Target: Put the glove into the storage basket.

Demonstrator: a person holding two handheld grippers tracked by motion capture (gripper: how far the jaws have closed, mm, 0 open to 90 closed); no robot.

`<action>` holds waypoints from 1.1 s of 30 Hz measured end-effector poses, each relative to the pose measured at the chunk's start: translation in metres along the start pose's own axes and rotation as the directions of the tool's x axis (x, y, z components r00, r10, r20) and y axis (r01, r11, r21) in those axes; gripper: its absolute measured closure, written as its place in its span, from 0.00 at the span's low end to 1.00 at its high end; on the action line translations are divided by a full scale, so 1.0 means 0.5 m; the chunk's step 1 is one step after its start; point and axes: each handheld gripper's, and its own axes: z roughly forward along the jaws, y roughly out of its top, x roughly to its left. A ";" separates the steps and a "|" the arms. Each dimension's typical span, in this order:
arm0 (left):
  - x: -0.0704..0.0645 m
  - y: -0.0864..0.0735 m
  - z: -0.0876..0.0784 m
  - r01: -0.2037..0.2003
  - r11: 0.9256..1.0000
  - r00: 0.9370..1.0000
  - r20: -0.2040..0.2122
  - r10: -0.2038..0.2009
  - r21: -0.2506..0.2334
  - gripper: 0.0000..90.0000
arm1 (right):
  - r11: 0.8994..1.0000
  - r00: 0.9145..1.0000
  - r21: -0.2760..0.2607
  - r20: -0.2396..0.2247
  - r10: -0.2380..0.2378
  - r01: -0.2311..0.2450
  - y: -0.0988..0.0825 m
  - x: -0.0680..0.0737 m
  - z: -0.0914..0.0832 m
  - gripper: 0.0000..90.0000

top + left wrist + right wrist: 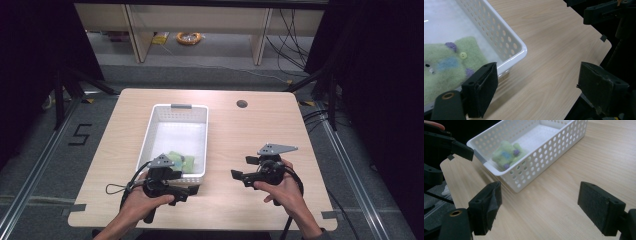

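Pale wooden table [260, 130] on grey floor [200, 75], shelving [200, 20] behind.

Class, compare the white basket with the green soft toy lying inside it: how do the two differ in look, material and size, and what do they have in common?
The white basket is hard, smooth plastic with rows of round holes in its walls; the green soft toy is fuzzy fabric with purple spots and a blue patch. The basket is long and boxy; the toy is small and lumpy, covering only the near end of the basket's floor. The basket is one colour; the toy has several. Both rest untouched on the table.
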 end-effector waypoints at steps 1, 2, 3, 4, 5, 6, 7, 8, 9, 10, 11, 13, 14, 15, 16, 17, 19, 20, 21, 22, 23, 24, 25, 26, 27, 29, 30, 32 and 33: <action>-0.001 -0.002 0.000 0.003 1.000 1.000 -0.003 -0.003 -0.004 0.18 | 1.000 1.000 0.012 0.003 0.028 -0.028 -0.004 0.004 -0.003 0.23; -0.001 -0.004 0.000 0.000 1.000 1.000 0.001 0.000 -0.007 0.18 | 1.000 1.000 -0.001 0.002 -0.002 0.002 -0.006 -0.001 -0.002 0.23; -0.002 -0.007 0.001 0.001 1.000 1.000 -0.006 -0.001 -0.011 0.18 | 1.000 1.000 0.009 0.002 0.023 -0.023 -0.008 0.003 -0.004 0.23; -0.001 -0.010 0.002 -0.006 1.000 1.000 -0.001 0.006 -0.011 0.18 | 1.000 1.000 -0.002 -0.007 0.004 -0.004 -0.011 -0.002 -0.003 0.22; -0.003 -0.015 0.004 -0.007 1.000 1.000 -0.003 0.007 -0.009 0.18 | 1.000 1.000 0.001 0.005 0.025 -0.025 -0.014 0.003 -0.006 0.22; -0.003 -0.017 0.005 -0.007 1.000 1.000 -0.004 0.007 -0.005 0.18 | 1.000 1.000 -0.007 -0.011 0.004 -0.004 -0.016 -0.001 -0.006 0.22; -0.003 -0.022 0.007 -0.007 1.000 1.000 0.003 0.007 -0.004 0.18 | 1.000 1.000 -0.011 -0.011 0.010 -0.010 -0.018 0.001 -0.006 0.22; -0.005 -0.024 0.008 -0.003 1.000 1.000 -0.006 0.003 -0.009 0.18 | 1.000 1.000 -0.005 0.002 0.001 -0.001 -0.021 0.001 -0.010 0.21; -0.005 -0.028 0.010 -0.005 1.000 1.000 -0.003 0.005 -0.009 0.18 | 1.000 1.000 -0.005 -0.012 0.021 -0.021 -0.024 0.004 -0.009 0.21; -0.006 -0.031 0.011 -0.008 1.000 1.000 -0.004 0.008 -0.012 0.18 | 1.000 1.000 -0.004 0.000 0.015 -0.015 -0.027 0.004 -0.011 0.21; -0.008 -0.034 0.012 -0.010 1.000 1.000 -0.004 0.010 -0.019 0.18 | 1.000 1.000 -0.017 -0.009 0.011 -0.012 -0.030 0.003 -0.010 0.21; -0.010 -0.039 0.012 -0.017 1.000 1.000 -0.003 0.017 -0.018 0.18 | 1.000 1.000 -0.008 -0.017 0.019 -0.019 -0.036 0.006 -0.012 0.21; -0.010 -0.042 0.013 -0.021 1.000 1.000 0.000 0.021 -0.019 0.18 | 1.000 1.000 -0.017 -0.023 -0.009 0.008 -0.038 0.002 -0.010 0.20; -0.012 -0.046 0.014 -0.025 0.999 1.000 -0.009 0.025 -0.023 0.18 | 0.999 0.999 -0.008 -0.018 0.032 -0.032 -0.042 0.010 -0.014 0.20; -0.011 -0.049 0.013 -0.034 0.999 0.999 0.000 0.034 -0.023 0.18 | 1.000 0.999 -0.011 -0.027 0.019 -0.019 -0.045 0.010 -0.015 0.20; -0.011 -0.052 0.012 -0.030 0.999 1.000 0.002 0.030 -0.031 0.18 | 1.000 1.000 -0.014 -0.015 0.001 -0.001 -0.046 0.008 -0.017 0.20; -0.012 -0.058 0.012 -0.036 0.999 0.999 -0.011 0.036 -0.023 0.18 | 1.000 0.999 -0.019 -0.039 0.015 -0.016 -0.053 0.014 -0.016 0.20; -0.012 -0.062 0.013 -0.033 0.999 0.999 -0.019 0.033 -0.027 0.18 | 1.000 0.999 -0.022 -0.040 -0.010 0.009 -0.054 0.013 -0.016 0.19; -0.011 -0.066 0.015 -0.035 0.999 0.999 -0.018 0.035 -0.026 0.18 | 1.000 0.999 -0.026 -0.047 -0.007 0.005 -0.058 0.015 -0.015 0.19; -0.011 -0.069 0.015 -0.042 0.999 0.999 -0.022 0.041 -0.024 0.18 | 1.000 0.999 -0.017 -0.033 -0.005 0.005 -0.059 0.019 -0.017 0.19; -0.012 -0.074 0.016 -0.053 0.998 0.998 -0.030 0.053 -0.019 0.18 | 1.000 0.999 -0.011 -0.041 0.014 -0.014 -0.061 0.022 -0.017 0.19; -0.012 -0.077 0.016 -0.056 0.998 0.998 -0.036 0.055 -0.019 0.18 | 1.000 0.999 -0.026 -0.047 -0.014 0.013 -0.064 0.020 -0.015 0.19; -0.013 -0.081 0.017 -0.047 0.999 0.998 -0.033 0.046 -0.019 0.18 | 1.000 0.998 -0.024 -0.055 0.006 -0.007 -0.067 0.024 -0.014 0.19; -0.014 -0.087 0.018 -0.037 0.999 0.999 -0.027 0.037 -0.009 0.18 | 1.000 0.999 -0.022 -0.047 -0.018 0.017 -0.069 0.022 -0.015 0.19; -0.016 -0.091 0.019 -0.038 0.999 0.999 -0.026 0.037 -0.016 0.18 | 1.000 0.999 -0.025 -0.052 -0.010 0.008 -0.073 0.022 -0.013 0.19; -0.017 -0.098 0.020 -0.064 0.998 0.998 -0.029 0.064 -0.017 0.18 | 0.999 0.998 -0.029 -0.059 -0.021 0.019 -0.079 0.021 -0.011 0.19; -0.017 -0.101 0.020 -0.071 0.997 0.997 -0.029 0.071 -0.010 0.18 | 1.000 0.998 -0.018 -0.053 0.018 -0.019 -0.082 0.027 -0.013 0.20; -0.020 -0.107 0.024 -0.067 0.998 0.997 -0.029 0.066 -0.017 0.18 | 1.000 0.998 -0.016 -0.056 0.004 -0.005 -0.087 0.024 -0.011 0.20; -0.020 -0.112 0.026 -0.069 0.997 0.997 -0.027 0.068 -0.017 0.18 | 1.000 0.999 -0.013 -0.053 0.001 -0.002 -0.090 0.024 -0.011 0.19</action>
